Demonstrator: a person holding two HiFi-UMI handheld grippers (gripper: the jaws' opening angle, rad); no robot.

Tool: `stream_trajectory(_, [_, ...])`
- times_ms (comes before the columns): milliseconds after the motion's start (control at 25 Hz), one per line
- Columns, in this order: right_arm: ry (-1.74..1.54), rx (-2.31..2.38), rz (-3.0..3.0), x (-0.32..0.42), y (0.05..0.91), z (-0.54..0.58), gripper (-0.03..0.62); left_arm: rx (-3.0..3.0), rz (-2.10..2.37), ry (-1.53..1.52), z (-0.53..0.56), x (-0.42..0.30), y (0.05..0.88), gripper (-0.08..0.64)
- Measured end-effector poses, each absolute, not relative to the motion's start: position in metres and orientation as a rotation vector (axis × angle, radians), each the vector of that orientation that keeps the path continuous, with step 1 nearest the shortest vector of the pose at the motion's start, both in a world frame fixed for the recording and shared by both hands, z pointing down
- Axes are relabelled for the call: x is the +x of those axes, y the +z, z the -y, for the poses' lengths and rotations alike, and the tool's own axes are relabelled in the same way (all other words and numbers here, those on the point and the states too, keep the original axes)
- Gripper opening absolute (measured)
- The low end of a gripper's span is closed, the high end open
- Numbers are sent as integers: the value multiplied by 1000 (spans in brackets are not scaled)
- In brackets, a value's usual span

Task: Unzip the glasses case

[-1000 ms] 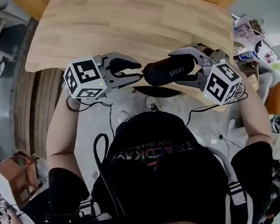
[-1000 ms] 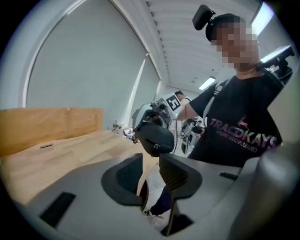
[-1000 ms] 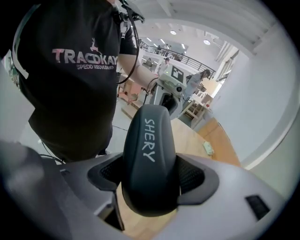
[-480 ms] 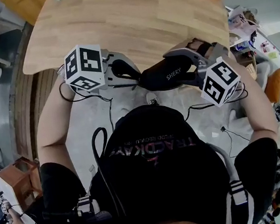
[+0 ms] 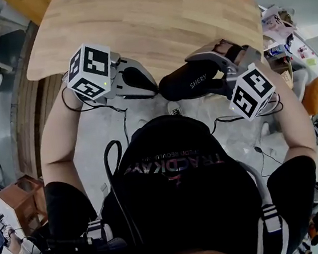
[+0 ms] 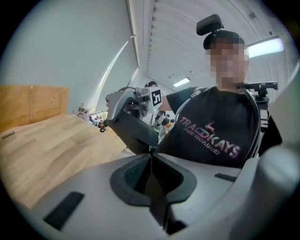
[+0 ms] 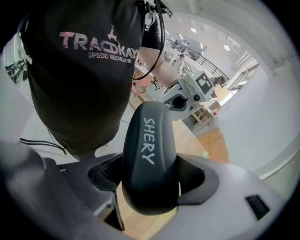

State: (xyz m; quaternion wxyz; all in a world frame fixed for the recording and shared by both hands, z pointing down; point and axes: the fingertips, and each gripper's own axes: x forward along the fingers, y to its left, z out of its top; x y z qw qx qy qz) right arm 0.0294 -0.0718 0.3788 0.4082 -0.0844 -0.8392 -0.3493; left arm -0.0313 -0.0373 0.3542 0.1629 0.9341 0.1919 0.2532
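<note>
1. So the right hand-held gripper [image 7: 150, 176] is clamped around the black glasses case [image 5: 191, 83]. Its pads squeeze both sides, and the white "SHERY" lettering faces the head camera.
2. The case isn't resting on anything. It's up in the air over the near edge of the wooden surface [image 5: 152, 21], just in front of the person's chest, with its free end pointing at the other hand.
3. The left hand-held gripper [image 6: 150, 152] has just been closing. Its jaws are together now, with the tips meeting right at that free end.
4. There's a tiny bit at those tips. I can't tell if it's the zip pull.
</note>
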Motion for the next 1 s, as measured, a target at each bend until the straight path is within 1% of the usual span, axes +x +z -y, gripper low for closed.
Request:
stream_trajectory(200, [-902, -196, 2120, 29, 375, 77, 348, 2651, -514, 602, 45, -33, 344, 23])
stream_trajectory(320, [-896, -188, 2109, 27, 377, 80, 348, 2671, -468, 582, 51, -36, 345, 23])
stream_trajectory(480, [-858, -174, 2092, 27, 385, 87, 349, 2750, -348, 651, 60, -36, 352, 23])
stream_trajectory(880, [-656, -75, 2179, 29, 393, 111, 348, 3017, 162, 787, 98, -38, 356, 15])
stream_trajectory(1000, [-598, -62, 2208, 28, 395, 113, 347, 3037, 234, 804, 102, -38, 357, 14])
